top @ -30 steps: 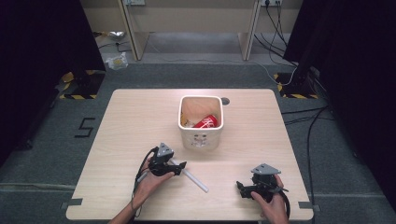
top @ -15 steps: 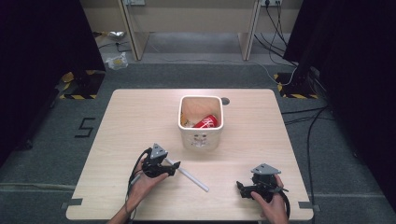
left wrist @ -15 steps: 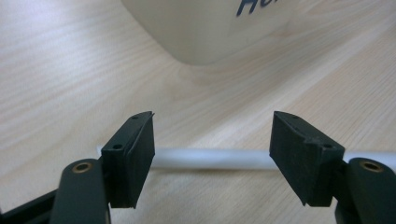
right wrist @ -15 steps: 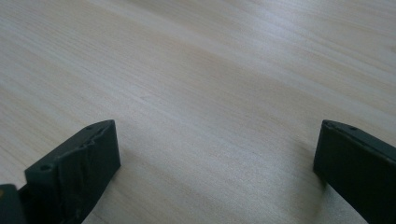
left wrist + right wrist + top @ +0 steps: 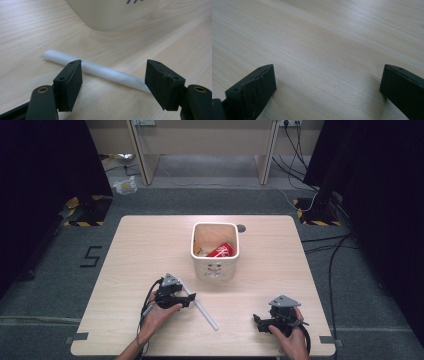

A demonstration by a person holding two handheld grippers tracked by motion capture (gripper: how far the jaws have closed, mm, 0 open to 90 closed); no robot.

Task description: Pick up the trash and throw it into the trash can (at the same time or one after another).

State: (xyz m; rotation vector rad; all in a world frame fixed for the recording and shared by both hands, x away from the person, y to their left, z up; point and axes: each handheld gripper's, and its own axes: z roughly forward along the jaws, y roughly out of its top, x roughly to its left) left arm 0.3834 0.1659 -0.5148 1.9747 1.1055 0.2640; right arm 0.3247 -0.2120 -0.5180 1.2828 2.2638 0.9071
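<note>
A white tube [image 5: 200,307] lies slantwise on the wooden table [image 5: 140,245], in front of a white bin [image 5: 215,265]. My left gripper [image 5: 188,298] rests low at the tube's upper end, held by a hand. In the left gripper view the tube [image 5: 110,73] runs across just beyond the tips of my left gripper [image 5: 113,65], whose jaws stand wide apart and do not press on it. My right gripper [image 5: 258,321] sits near the front right of the table, held by the other hand; in the right gripper view my right gripper [image 5: 328,67] is open over bare wood.
Inside the bin lie a red can [image 5: 221,251] and some brownish scraps. The bin's wall [image 5: 110,12] rises close behind the tube. A small round hole [image 5: 242,227] marks the table behind the bin. Cables trail from both grippers toward the front edge.
My left gripper drew slightly left off the tube, then edged back toward it. The tube, the bin and my right gripper have stayed where they were.
</note>
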